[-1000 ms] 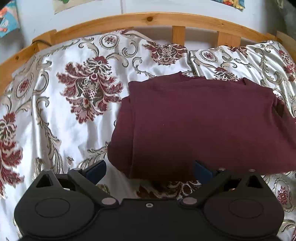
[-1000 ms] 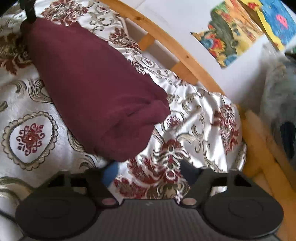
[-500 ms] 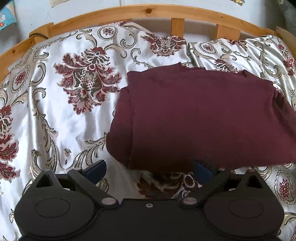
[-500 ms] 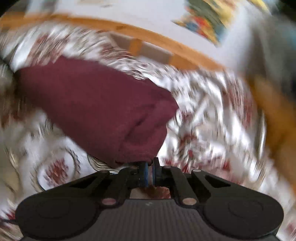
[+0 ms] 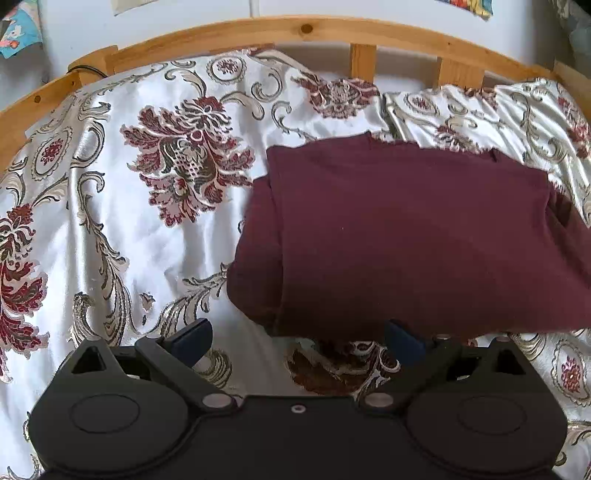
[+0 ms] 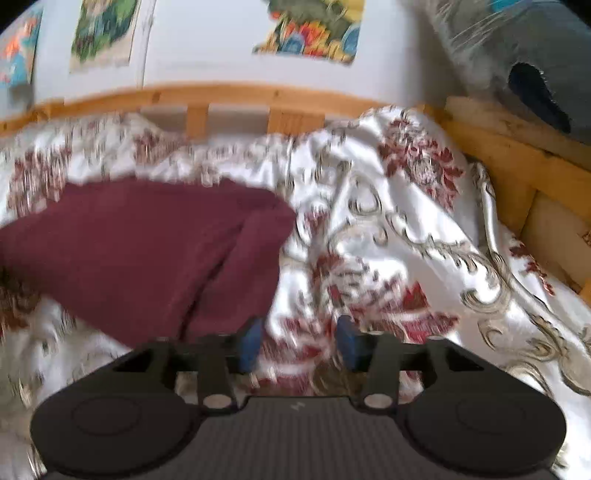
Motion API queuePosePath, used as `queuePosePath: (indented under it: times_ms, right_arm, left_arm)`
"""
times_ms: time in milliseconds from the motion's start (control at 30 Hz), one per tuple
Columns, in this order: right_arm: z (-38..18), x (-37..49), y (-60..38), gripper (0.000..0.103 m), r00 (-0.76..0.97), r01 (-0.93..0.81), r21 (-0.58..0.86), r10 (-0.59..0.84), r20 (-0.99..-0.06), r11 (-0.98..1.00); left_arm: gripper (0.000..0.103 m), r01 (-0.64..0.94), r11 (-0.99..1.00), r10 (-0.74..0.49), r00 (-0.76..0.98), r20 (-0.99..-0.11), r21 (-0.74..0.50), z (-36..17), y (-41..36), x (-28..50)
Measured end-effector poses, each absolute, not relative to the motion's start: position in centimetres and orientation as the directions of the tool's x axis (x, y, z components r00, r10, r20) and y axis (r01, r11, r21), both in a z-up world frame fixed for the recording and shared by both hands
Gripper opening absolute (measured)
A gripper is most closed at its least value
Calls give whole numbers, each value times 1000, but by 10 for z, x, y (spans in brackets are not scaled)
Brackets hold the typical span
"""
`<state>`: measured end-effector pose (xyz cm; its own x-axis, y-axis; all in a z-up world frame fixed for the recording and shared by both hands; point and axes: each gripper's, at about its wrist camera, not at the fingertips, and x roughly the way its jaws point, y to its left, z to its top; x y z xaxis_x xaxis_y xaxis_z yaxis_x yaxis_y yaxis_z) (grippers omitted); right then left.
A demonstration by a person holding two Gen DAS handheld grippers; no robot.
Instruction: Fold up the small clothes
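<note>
floral bedspread (image 5: 110, 229), wooden bed frame (image 5: 295, 29), wall pictures (image 6: 310, 29)

Right wrist view is smearing with motion blur: bedspread (image 6: 388, 229) pattern unreadable toward 9 o'clock. Maroon garment (image 6: 147, 251) is running off the frame at 9 o'clock; wall posters (image 6: 310, 29) are getting cropped at 12.

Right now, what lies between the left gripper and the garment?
Only a short strip of floral bedspread separates the left gripper from the maroon garment, seen in the left wrist view.
</note>
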<state>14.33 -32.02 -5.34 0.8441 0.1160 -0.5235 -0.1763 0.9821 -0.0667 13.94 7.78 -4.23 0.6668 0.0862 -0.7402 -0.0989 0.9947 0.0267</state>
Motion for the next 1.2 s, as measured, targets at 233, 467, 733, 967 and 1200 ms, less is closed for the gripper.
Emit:
queuePosePath:
  times_ms: [233, 467, 733, 967, 1200]
  right_arm:
    - [-59, 194, -315, 74, 849, -223, 107, 247, -467, 969]
    - [-74, 233, -310, 22, 829, -176, 184, 247, -502, 967]
    - [-72, 225, -320, 42, 853, -119, 208, 207, -479, 971]
    - [-49, 201, -295, 56, 891, -230, 109, 254, -376, 967]
    - [-65, 213, -267, 56, 797, -299, 133, 324, -509, 945]
  left_arm:
    - [100, -128, 991, 58, 695, -716, -44, -41, 101, 133]
    - [100, -196, 979, 94, 688, -720, -60, -35, 131, 135]
    - [100, -196, 979, 94, 691, -717, -60, -37, 139, 137]
    - [100, -191, 980, 90, 693, -715, -61, -39, 136, 143]
    - [100, -188, 982, 107, 671, -733, -29, -45, 129, 154]
